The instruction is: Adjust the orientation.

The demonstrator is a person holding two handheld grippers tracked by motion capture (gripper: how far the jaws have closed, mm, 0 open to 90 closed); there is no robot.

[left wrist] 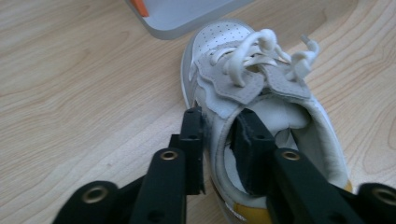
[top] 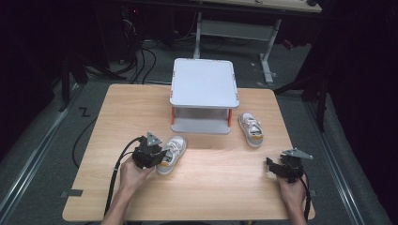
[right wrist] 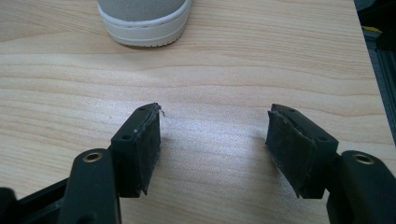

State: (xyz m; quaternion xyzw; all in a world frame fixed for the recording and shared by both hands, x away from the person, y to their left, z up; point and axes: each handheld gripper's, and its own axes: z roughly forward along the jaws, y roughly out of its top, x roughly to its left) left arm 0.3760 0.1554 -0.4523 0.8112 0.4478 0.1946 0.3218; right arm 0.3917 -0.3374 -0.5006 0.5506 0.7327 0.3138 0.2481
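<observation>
Now shoe collar (left wrist: 215, 125) between hand-held gripper (left wrist: 219, 135) jaws

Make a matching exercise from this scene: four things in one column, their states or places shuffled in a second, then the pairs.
Things:
1. left gripper
2. right gripper
3. right shoe
4. shelf

States:
A. stands at the table's far middle
B. jaws apart over bare wood
C. clamped on a shoe's side wall
D. lies free beside the shelf

Pairs: 1-C, 2-B, 3-D, 4-A
</observation>
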